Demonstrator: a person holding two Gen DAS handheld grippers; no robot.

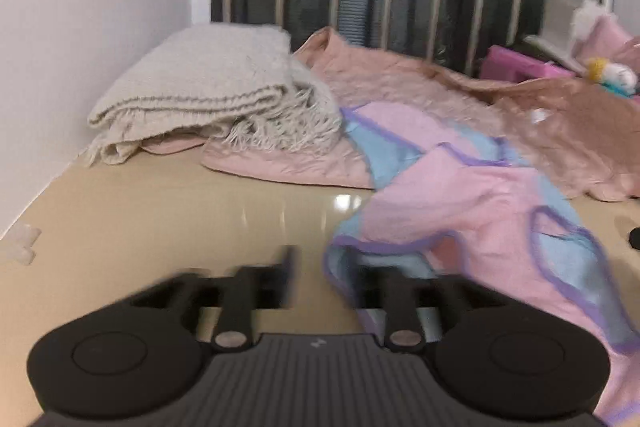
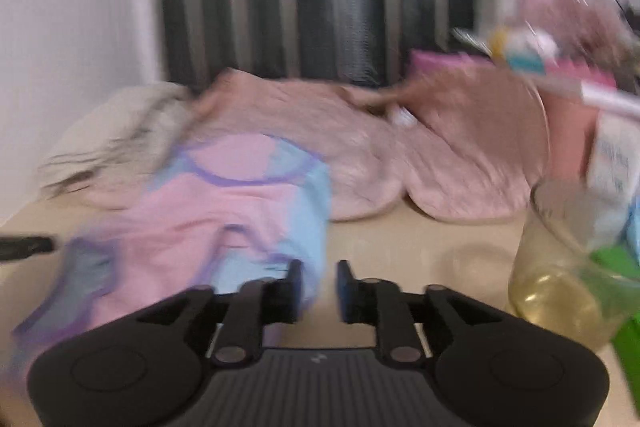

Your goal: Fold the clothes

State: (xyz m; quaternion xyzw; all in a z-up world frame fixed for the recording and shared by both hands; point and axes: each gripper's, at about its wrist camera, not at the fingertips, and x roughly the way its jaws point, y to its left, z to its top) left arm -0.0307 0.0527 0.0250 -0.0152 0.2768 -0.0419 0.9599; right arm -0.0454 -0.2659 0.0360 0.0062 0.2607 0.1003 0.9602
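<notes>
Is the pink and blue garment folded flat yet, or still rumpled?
Still rumpled. The pink and blue garment lies bunched and twisted on the table, its purple-trimmed openings askew.

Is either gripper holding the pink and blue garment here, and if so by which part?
Nothing is held. The left gripper and right gripper both stand open; the pink and blue garment lies loose on the table.

Each tool (image 1: 324,267) (image 2: 319,287) is matte black with round side housings, a ribbed grey centre plate and silver pins.
</notes>
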